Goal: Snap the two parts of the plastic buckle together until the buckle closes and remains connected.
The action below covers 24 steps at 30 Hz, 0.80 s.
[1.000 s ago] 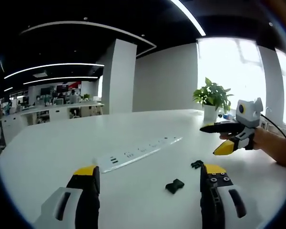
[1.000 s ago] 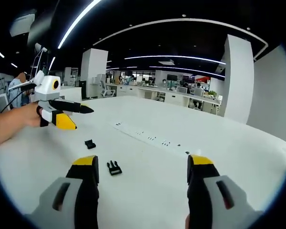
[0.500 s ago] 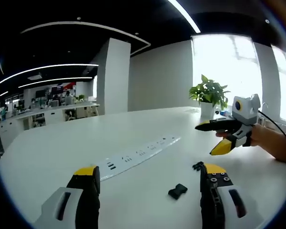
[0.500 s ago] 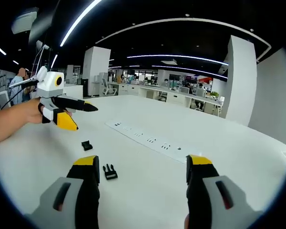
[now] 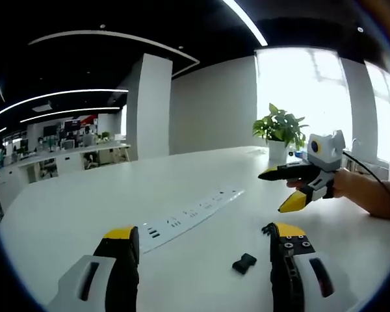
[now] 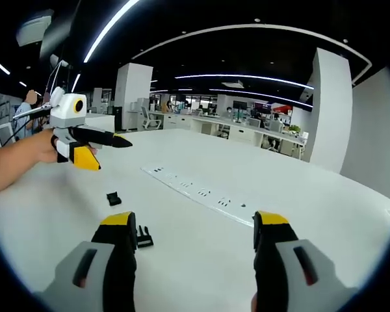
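Observation:
Two black buckle parts lie apart on the white table (image 5: 84, 208). The blocky socket part (image 5: 244, 262) (image 6: 113, 198) rests just inside my left gripper's right jaw. The pronged part (image 5: 268, 228) (image 6: 143, 238) is partly hidden behind a jaw in each view. My left gripper (image 5: 203, 239) is open and empty above the table; in the right gripper view the left gripper (image 6: 107, 154) is held up by a hand, jaws apart. My right gripper (image 6: 195, 224) is open and empty too. In the left gripper view the right gripper (image 5: 281, 190) hovers beyond the parts.
A long white power strip (image 5: 188, 211) (image 6: 195, 190) runs across the table past the buckle parts. A potted plant (image 5: 283, 130) stands at the far table edge by bright windows. Office desks and a white pillar (image 6: 325, 110) lie beyond.
Both views have shifted slightly, so the buckle parts sit lower and closer to the jaws. Each gripper seen from the other has drifted a little. Nothing was grasped; the parts stay put.

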Available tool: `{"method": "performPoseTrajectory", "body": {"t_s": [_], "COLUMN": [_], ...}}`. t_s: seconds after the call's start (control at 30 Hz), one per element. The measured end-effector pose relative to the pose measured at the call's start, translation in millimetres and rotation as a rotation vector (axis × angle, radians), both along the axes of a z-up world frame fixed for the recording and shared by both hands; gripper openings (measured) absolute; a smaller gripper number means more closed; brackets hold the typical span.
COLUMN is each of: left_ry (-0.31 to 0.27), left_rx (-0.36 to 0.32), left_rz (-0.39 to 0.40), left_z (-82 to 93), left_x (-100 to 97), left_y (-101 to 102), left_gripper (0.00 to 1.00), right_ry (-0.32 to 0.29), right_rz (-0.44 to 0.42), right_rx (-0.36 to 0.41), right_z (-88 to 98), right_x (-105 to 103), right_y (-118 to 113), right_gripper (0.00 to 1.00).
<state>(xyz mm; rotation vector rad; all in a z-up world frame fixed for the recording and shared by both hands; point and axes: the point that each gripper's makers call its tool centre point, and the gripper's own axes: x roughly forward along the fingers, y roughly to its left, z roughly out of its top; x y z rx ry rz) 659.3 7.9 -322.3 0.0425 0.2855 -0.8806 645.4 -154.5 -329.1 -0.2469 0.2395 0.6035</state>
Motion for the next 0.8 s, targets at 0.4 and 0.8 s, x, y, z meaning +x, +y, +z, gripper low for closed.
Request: {"method": "performPoseTrajectory", "body": {"t_s": [0.4, 0.8], "left_ry": [-0.008, 0.008], "left_rx": [0.047, 0.073], "left_rz": [-0.018, -0.19], "left_z": [-8.7, -12.0], "left_x": [10.4, -13.9], "left_y": [1.3, -15.5], "left_gripper": [0.83, 0.81], "right_ry": [-0.016, -0.012], "right_rz": [0.02, 0.039], "right_rx": [-0.002, -0.015], "right_z": [5.0, 1.4], "right_x": [10.4, 6.8], "right_y": [5.4, 3.8], "right_gripper": [0.73, 0.73]}}
